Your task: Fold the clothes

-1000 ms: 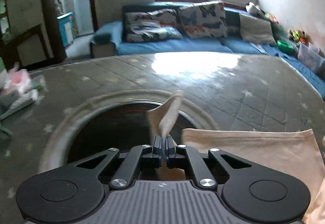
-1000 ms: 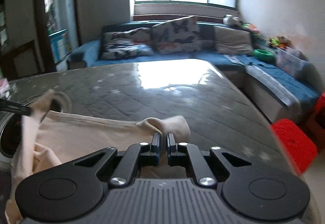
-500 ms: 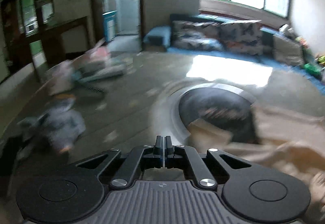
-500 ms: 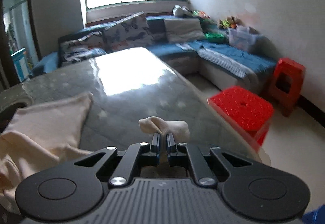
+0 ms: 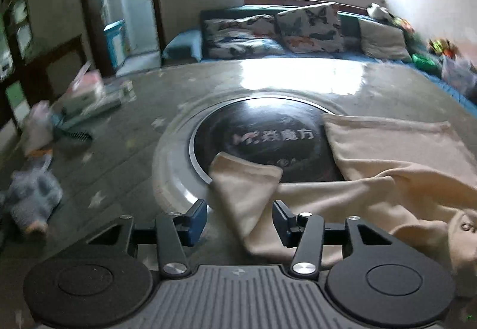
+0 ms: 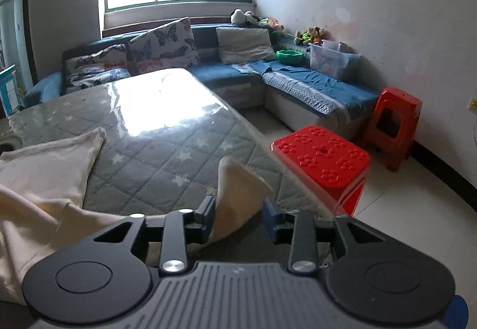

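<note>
**Both grippers wide open over a cream garment on the counter**

We look forward along two hand-held grippers above a counter [image 6: 167,162] covered in a grey quilted, star-patterned cloth. A cream garment [image 5: 396,162] lies spread across it, rumpled toward the near edge.

Our left gripper [image 5: 240,221] is spread wide — one sleeve end [image 5: 243,182] of the garment lies loose between its fingers, not pinched, draped over the rim of a round black inset [image 5: 262,138] in the counter.

Our right gripper [image 6: 238,217] is also spread wide. Another cream sleeve end [image 6: 235,191] stands up in a peak between its fingers, close against the left finger and clear of the right one, near the counter's right edge.

Beyond that edge stand two red stools [image 6: 323,159]. A blue sofa [image 6: 298,84] with patterned cushions sits under a bright window. At the counter's far left we see blurred clutter and a grey plush toy [image 5: 32,203].
</note>
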`<state>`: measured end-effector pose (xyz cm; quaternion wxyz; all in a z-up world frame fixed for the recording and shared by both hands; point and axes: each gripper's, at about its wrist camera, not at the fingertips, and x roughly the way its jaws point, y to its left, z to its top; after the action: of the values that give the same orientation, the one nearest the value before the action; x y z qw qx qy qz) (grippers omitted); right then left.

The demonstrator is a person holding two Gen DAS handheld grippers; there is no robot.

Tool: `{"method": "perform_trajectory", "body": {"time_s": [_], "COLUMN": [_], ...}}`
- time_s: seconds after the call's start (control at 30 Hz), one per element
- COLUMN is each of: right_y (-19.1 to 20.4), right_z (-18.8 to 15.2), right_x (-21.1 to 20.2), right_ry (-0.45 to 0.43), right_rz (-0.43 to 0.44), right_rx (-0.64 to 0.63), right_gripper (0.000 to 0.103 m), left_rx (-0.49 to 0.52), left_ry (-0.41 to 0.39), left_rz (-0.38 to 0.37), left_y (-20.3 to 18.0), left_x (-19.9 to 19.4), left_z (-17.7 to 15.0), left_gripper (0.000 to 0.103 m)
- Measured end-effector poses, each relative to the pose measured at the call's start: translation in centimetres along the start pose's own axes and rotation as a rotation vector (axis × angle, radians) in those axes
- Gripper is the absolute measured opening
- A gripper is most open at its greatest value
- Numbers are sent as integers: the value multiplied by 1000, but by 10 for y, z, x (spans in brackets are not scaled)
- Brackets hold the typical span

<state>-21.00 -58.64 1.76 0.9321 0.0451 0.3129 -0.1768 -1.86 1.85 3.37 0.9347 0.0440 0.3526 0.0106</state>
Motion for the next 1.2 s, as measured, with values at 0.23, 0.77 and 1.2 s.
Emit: {"method": "perform_trajectory", "body": {"time_s": [0.23,0.77,1.2], "right_y": [10,8,-36], "right_z": [-3,-15,-10], "right_x": [6,38,28], "right_ry": [29,79,78], "right_rz": [39,23,-182], "right_rx": [-36,-13,-5], "right_gripper": [44,49,49], "left_rx": [54,-132,-108], "left_ry": [46,37,90], "left_rz": [63,135,134], "left_y": [-5,70,75], "left_x": [34,-28,-23], "left_z": [-7,-32,-44], "left_gripper": [18,5,26]}}
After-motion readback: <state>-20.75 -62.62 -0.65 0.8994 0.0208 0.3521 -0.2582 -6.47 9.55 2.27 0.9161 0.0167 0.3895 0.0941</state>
